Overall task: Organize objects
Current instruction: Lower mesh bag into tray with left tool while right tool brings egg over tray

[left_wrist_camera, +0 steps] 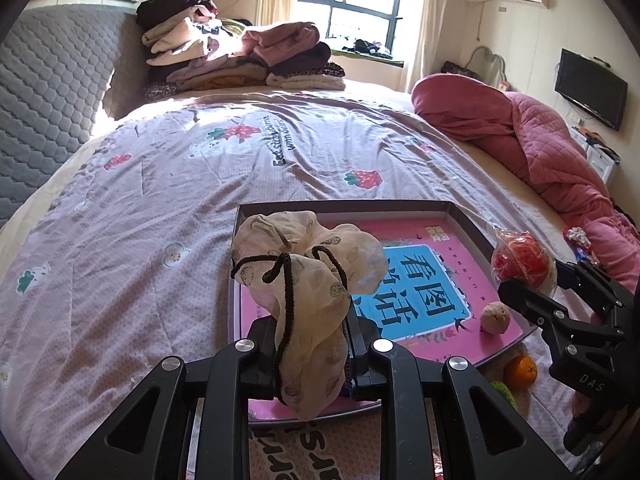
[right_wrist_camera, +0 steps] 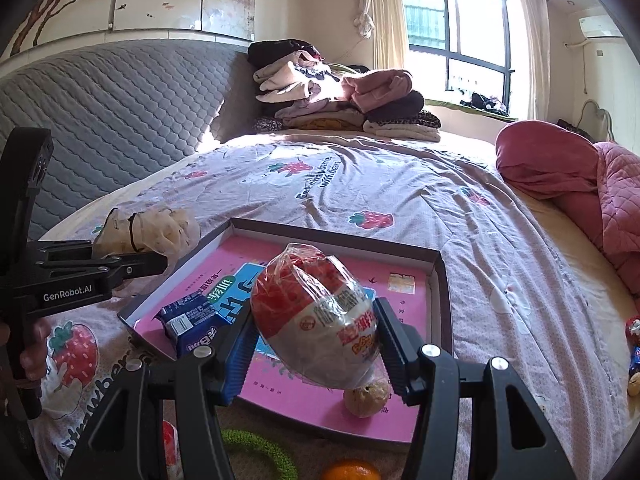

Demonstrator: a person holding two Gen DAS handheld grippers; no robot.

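Left gripper [left_wrist_camera: 310, 344] pinches a cream scrunchie [left_wrist_camera: 308, 276] above the tray's [left_wrist_camera: 466, 216] near-left corner; right gripper [right_wrist_camera: 316, 344] clamps a wrapped egg [right_wrist_camera: 316, 320] over the tray's middle. Step in hand, as judged: carrying both to the tray. Next move calls for lowering each onto bare pink floor clear of the blue packet [right_wrist_camera: 192, 326], then spreading the jaws.

Both grippers are made of black plastic. On the left gripper [left_wrist_camera: 310, 350] four silver round screws are seen behind the jaws. Blue ribbed pads [right_wrist_camera: 240, 354] are fitted inside the jaws of the right gripper [right_wrist_camera: 316, 350]. White lettering is printed on the bodies.
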